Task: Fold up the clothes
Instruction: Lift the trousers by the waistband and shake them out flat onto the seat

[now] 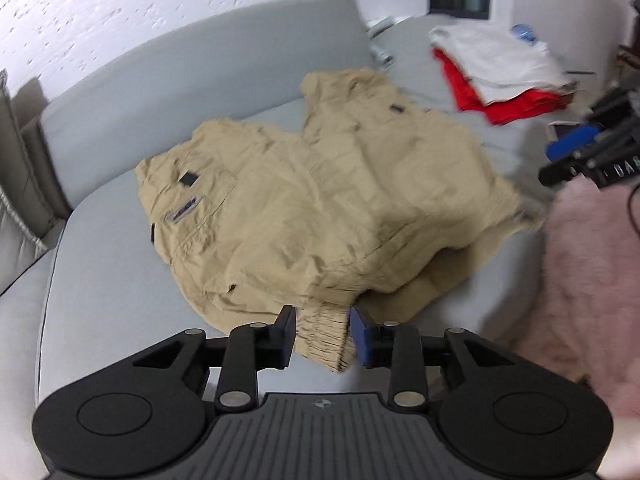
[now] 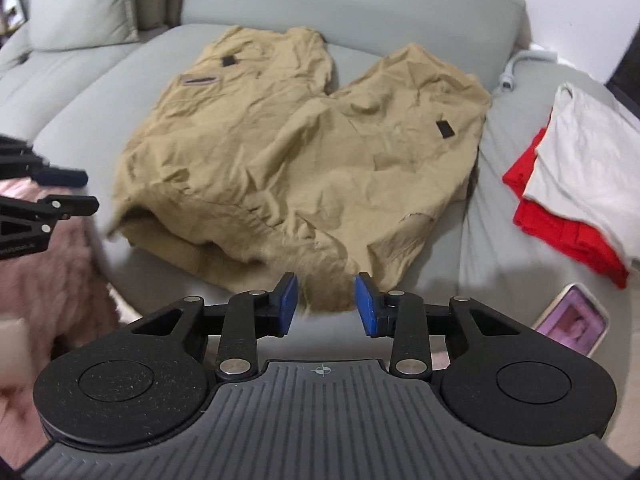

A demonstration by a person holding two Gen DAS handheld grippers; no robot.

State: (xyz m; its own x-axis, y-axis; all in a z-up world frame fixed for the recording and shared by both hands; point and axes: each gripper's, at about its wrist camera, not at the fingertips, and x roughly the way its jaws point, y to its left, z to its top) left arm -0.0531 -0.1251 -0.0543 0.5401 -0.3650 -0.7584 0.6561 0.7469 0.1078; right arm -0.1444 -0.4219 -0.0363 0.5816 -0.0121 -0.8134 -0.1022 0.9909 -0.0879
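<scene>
At the bottom of the left wrist view we see the left tool [image 1: 323,336], black linkage arms ending in blue pads, its jaws parted. A gathered, elasticated hem of the khaki shorts [image 1: 316,200] lies between the pads, with a gap showing on each side, so the cloth is released rather than pinched. In the right wrist view the right tool [image 2: 325,305] stands the same way at the bottom centre, jaws parted, with the near edge of the shorts [image 2: 296,160] just between the blue pads and not pressed by them.

Beyond both tools, the shorts spread across the middle of each frame on a grey sofa [image 1: 100,128] with smooth cushion fabric. The cloth is a crumpled, woven beige cotton, with two legs splaying away from us, small dark tabs and a flat pocket patch. The near part looks doubled over itself and puffed up.

A fluffy pink blanket [image 1: 592,280] sits at the right edge of the left view. At the lower right of the right view lies a phone [image 2: 572,320] with a lit screen.

Farther off, at the upper right in both views, a folded white garment [image 2: 588,160] rests on a folded red garment [image 2: 560,236].
</scene>
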